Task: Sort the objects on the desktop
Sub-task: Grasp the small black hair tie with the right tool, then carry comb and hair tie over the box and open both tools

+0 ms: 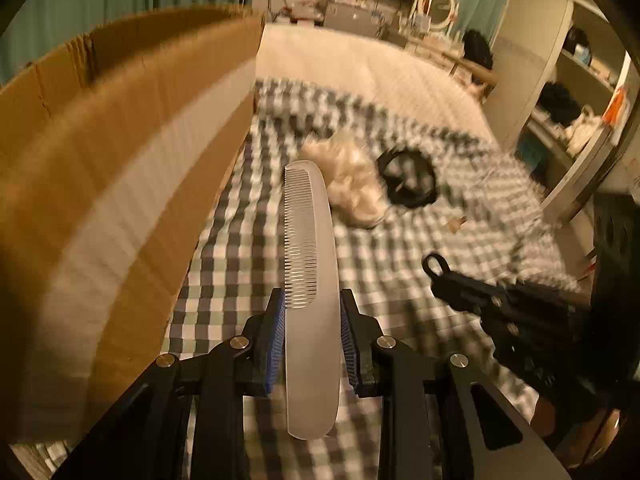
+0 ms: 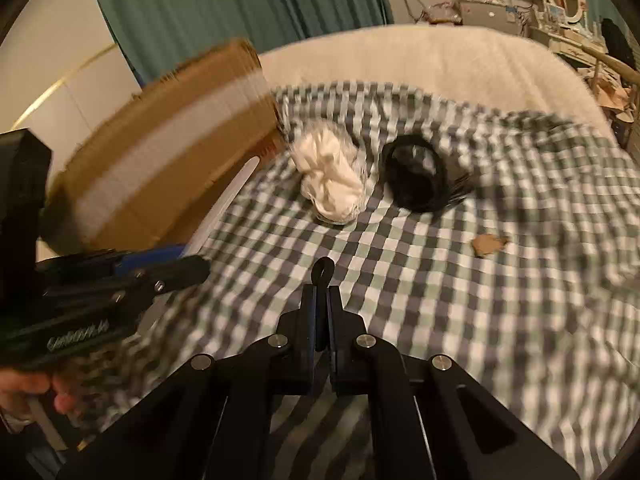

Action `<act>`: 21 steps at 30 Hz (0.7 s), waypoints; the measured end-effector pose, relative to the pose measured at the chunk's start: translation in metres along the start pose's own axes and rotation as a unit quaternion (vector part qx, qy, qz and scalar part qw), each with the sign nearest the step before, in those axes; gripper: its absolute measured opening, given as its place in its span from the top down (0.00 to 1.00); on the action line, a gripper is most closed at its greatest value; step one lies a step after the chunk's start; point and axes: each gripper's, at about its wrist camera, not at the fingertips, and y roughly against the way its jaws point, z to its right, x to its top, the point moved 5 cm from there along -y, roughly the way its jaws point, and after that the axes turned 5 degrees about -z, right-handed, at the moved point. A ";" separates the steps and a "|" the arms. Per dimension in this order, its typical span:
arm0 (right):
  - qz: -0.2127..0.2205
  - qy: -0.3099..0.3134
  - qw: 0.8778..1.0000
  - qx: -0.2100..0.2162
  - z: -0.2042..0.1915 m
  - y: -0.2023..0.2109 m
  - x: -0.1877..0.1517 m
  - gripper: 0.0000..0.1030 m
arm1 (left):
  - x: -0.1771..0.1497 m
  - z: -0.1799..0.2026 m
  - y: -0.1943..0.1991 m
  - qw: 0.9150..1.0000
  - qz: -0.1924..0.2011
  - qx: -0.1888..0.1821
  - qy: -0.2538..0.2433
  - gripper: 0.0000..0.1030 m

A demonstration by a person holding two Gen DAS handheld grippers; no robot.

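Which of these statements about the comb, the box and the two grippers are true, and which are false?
1. The left gripper holds a white comb. True.
2. The right gripper is wide open. False: its fingers are shut on a small black loop.
3. The cardboard box stands to the left of the comb. True.
4. The white cloth bundle lies inside the box. False: it lies on the checked cloth, beside a black ring-shaped object.

Your left wrist camera looks forward along its fingers, close beside the cardboard box (image 1: 120,200) on its left. Your right wrist camera faces likewise from further right. Both share the checked cloth (image 1: 400,248), white bundle (image 1: 352,184) and black coil (image 1: 408,178) ahead.
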 end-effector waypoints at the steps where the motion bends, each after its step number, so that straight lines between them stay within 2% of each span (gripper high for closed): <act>1: 0.005 0.005 1.000 -0.002 -0.004 0.010 -0.001 0.96 | 0.001 0.004 0.009 1.000 0.008 -0.007 -0.001 0.75; 3: 0.019 0.017 1.000 -0.010 -0.016 0.034 -0.001 0.96 | 0.003 0.010 0.026 1.000 0.023 -0.017 -0.005 0.75; 5: 0.036 0.013 0.999 0.000 -0.026 0.060 -0.003 0.96 | 0.008 0.016 0.050 0.998 0.048 -0.032 -0.007 0.75; 8: 0.061 0.018 0.998 0.012 -0.051 0.092 0.014 0.96 | 0.021 0.019 0.093 0.994 0.092 -0.051 -0.005 0.74; 11: 0.080 0.050 0.995 0.017 -0.085 0.121 0.035 0.96 | 0.036 0.002 0.140 0.987 0.135 -0.082 0.023 0.75; 13: 0.093 0.071 0.992 0.044 -0.120 0.134 0.056 0.96 | 0.045 -0.021 0.164 0.982 0.157 -0.093 0.050 0.74; 16: 0.096 0.093 0.988 0.071 -0.167 0.132 0.082 0.96 | 0.054 -0.065 0.185 0.978 0.178 -0.072 0.076 0.74; 21: 0.079 0.093 0.989 0.089 -0.227 0.086 0.115 0.96 | 0.057 -0.141 0.170 0.978 0.156 -0.056 0.124 0.74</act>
